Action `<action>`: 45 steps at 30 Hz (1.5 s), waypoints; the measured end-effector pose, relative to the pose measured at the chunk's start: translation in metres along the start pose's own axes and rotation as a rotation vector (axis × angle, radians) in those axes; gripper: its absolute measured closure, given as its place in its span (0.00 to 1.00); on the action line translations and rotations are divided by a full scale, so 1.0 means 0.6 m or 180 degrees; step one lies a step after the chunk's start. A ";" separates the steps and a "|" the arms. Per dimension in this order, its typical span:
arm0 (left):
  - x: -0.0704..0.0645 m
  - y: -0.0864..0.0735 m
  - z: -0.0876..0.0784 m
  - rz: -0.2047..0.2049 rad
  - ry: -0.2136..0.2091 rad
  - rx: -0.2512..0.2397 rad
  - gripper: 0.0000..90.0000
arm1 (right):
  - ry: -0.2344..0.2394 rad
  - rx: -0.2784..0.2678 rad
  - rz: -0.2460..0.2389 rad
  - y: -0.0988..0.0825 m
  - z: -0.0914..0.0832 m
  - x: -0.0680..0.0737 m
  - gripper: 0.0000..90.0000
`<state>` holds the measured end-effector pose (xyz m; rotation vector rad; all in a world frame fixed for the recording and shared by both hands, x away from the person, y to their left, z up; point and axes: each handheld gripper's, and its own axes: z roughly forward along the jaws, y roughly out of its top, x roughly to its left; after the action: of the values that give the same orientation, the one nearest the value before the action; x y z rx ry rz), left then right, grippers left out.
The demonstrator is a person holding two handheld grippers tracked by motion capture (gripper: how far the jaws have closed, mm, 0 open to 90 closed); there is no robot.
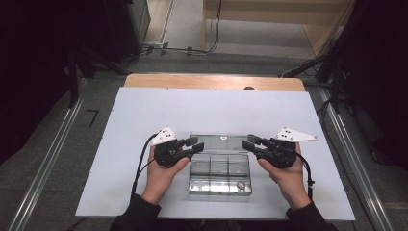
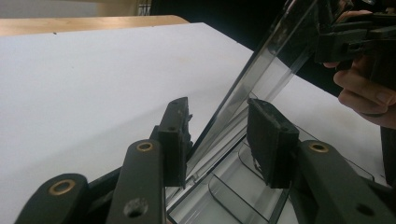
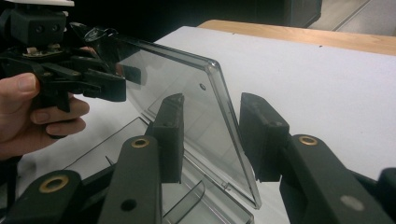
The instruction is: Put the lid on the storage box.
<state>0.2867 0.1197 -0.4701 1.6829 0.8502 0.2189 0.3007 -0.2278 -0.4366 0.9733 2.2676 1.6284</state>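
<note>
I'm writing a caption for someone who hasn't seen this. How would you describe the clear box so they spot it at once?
Start at the white table and look near its front edge, between the person's two hands. There sits the clear plastic box, flanked by the left gripper and right gripper. It is see-through, split into small compartments, with its hinged lid raised.

Both forearms enter from the bottom of the high view. The left gripper (image 1: 194, 144) sits left of centre, the right gripper (image 1: 249, 143) right of centre, tips pointing inward, jaws standing apart.
</note>
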 end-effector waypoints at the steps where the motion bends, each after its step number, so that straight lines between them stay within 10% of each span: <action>1: 0.000 0.000 0.000 -0.0010 -0.0002 0.0000 0.65 | 0.0000 0.0004 -0.0001 0.000 0.000 0.000 0.66; 13: 0.004 -0.005 -0.021 -0.0143 0.0206 0.0167 0.44 | -0.0004 0.0021 -0.0003 -0.005 -0.006 0.007 0.65; 24: 0.007 -0.025 -0.065 -0.0090 0.0249 0.0230 0.69 | -0.0008 0.0030 -0.0005 -0.009 -0.011 0.013 0.65; 34: -0.010 -0.033 -0.061 0.0048 -0.0020 0.0262 0.99 | -0.0010 0.0038 -0.0027 -0.014 -0.015 0.018 0.63; 45: -0.015 -0.031 -0.061 0.0053 -0.0192 0.0210 1.00 | -0.0019 0.0063 -0.0024 -0.021 -0.020 0.023 0.62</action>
<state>0.2522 0.1431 -0.4736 1.7499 0.8063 0.1520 0.2792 -0.2310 -0.4404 0.9718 2.2849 1.6009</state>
